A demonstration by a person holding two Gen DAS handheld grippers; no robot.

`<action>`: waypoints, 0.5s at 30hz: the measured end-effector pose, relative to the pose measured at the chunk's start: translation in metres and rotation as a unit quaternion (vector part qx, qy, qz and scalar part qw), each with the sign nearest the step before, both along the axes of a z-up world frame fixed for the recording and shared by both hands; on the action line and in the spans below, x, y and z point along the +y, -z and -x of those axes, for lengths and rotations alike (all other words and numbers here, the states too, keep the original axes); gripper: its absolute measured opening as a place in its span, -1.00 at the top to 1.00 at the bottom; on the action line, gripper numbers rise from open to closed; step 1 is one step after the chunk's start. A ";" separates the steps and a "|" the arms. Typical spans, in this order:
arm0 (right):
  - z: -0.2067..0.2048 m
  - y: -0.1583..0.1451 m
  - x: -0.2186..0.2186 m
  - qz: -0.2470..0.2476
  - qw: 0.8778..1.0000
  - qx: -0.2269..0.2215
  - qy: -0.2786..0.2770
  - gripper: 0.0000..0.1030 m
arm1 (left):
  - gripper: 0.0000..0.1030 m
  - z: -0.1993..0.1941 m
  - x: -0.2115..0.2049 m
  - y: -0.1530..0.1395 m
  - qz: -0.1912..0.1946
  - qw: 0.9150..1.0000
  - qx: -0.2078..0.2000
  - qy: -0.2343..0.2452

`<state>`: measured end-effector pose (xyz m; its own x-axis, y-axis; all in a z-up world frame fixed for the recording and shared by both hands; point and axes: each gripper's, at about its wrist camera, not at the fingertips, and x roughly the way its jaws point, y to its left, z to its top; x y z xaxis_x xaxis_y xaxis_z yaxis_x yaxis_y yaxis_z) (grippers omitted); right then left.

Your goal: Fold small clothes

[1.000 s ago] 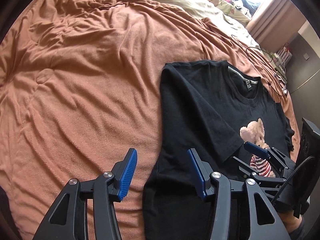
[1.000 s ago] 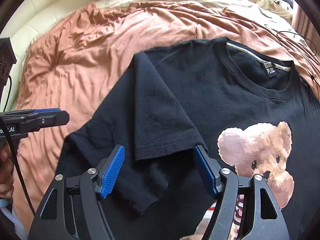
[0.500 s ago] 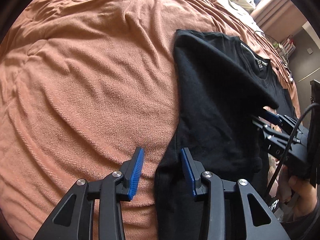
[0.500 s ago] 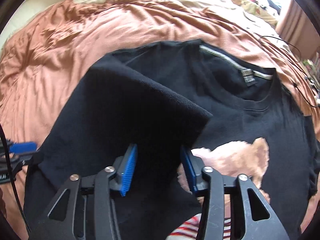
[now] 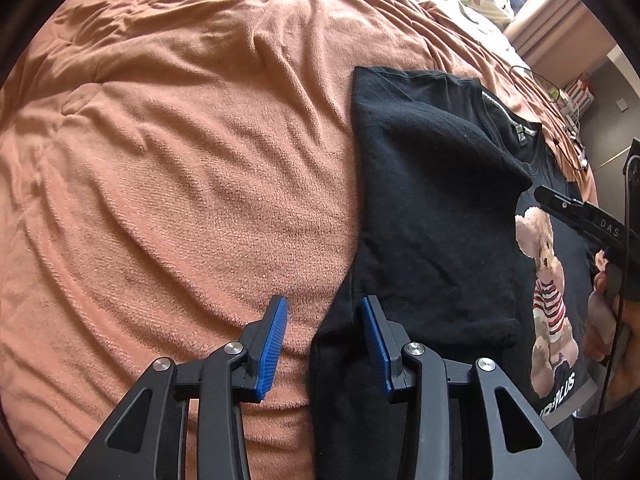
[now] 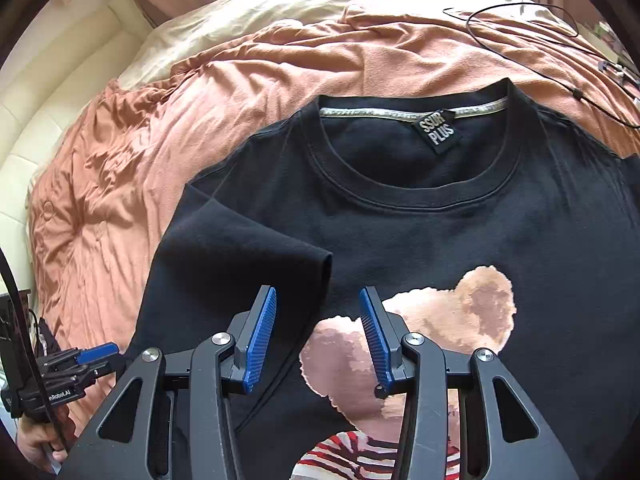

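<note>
A black T-shirt (image 5: 432,220) with a teddy-bear print (image 6: 460,312) lies face up on a salmon blanket (image 5: 180,160). Its sleeve (image 6: 240,248) is folded in over the chest. My right gripper (image 6: 316,332) is low over the sleeve, whose cloth lies between the pads. The pads stand apart, and bear print shows beside the right one. In the left wrist view the sleeve (image 5: 440,140) rises toward a right-gripper finger (image 5: 576,216). My left gripper (image 5: 324,332) points steeply down at the shirt's side edge. That edge sits between its separated pads.
A cream sheet (image 6: 300,12) covers the far end of the bed. A black cable (image 6: 520,36) loops on the blanket beyond the collar. A person's hand (image 5: 600,320) holds the right gripper. Broad bare blanket (image 6: 120,160) spreads left of the shirt.
Both pairs of jaws have narrowed. The left gripper sank to the shirt's side edge. The right gripper slid sideways and rolled, and the sleeve moved with it across the chest.
</note>
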<state>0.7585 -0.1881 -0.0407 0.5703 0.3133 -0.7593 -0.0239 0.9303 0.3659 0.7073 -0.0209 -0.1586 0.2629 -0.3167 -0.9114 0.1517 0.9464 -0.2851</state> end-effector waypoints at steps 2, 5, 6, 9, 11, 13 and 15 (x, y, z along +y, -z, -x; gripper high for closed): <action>-0.007 0.008 0.001 -0.006 1.000 0.004 -0.001 0.20 | 0.20 0.001 0.001 -0.004 0.011 1.000 -0.004 -0.002; -0.017 0.014 0.000 -0.014 1.000 0.000 0.007 0.20 | 0.20 0.002 0.001 -0.008 0.004 1.000 -0.013 0.001; -0.020 0.015 -0.005 -0.023 1.000 -0.003 0.008 0.20 | 0.20 0.002 0.000 -0.008 0.002 1.000 -0.013 0.003; -0.027 0.017 -0.014 -0.063 0.998 -0.014 0.005 0.78 | 0.20 0.000 -0.003 -0.005 -0.003 1.000 -0.010 0.006; -0.027 0.020 -0.018 -0.067 0.998 -0.011 0.012 0.97 | 0.20 -0.001 -0.004 -0.001 -0.006 1.000 -0.008 0.007; -0.026 0.025 -0.024 -0.057 0.998 0.000 0.028 1.00 | 0.20 -0.002 -0.005 0.003 -0.014 1.000 -0.006 0.010; -0.027 0.031 -0.025 -0.051 0.998 0.020 0.038 1.00 | 0.20 -0.002 -0.006 0.006 -0.016 1.000 -0.006 0.012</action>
<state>0.7851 -0.2133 -0.0716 0.5657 0.3475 -0.7478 0.0617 0.8865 0.4586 0.7096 -0.0268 -0.1643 0.2665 -0.2932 -0.9181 0.1780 0.9512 -0.2521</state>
